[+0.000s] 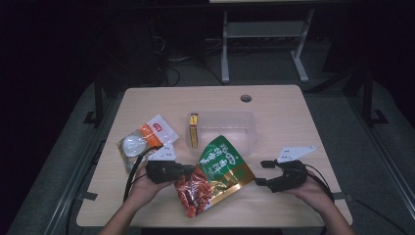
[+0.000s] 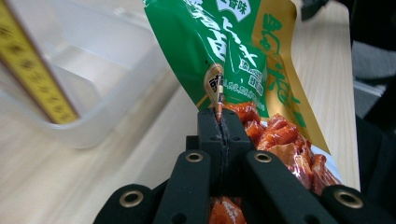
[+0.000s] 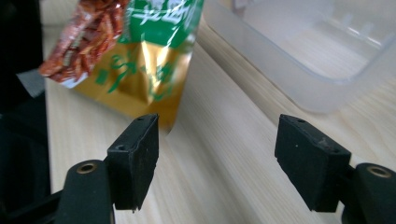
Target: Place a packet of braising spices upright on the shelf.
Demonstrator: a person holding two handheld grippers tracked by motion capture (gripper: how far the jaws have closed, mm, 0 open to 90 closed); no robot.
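Your left gripper (image 2: 219, 122) pinches the snack bag's (image 1: 215, 171) edge, lifting it; your right gripper (image 3: 217, 154) stands spread, empty; next, swing it over the clear bin (image 1: 249, 128).

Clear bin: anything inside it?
The clear bin looks empty through its walls, and a yellow box stands against its left outside wall. The snack bag held by the left tool hides the bin's near-left corner.

light: dim room, table lit from above | glare: snack bag (image 3: 149, 70) foil | blur: near tongs soft
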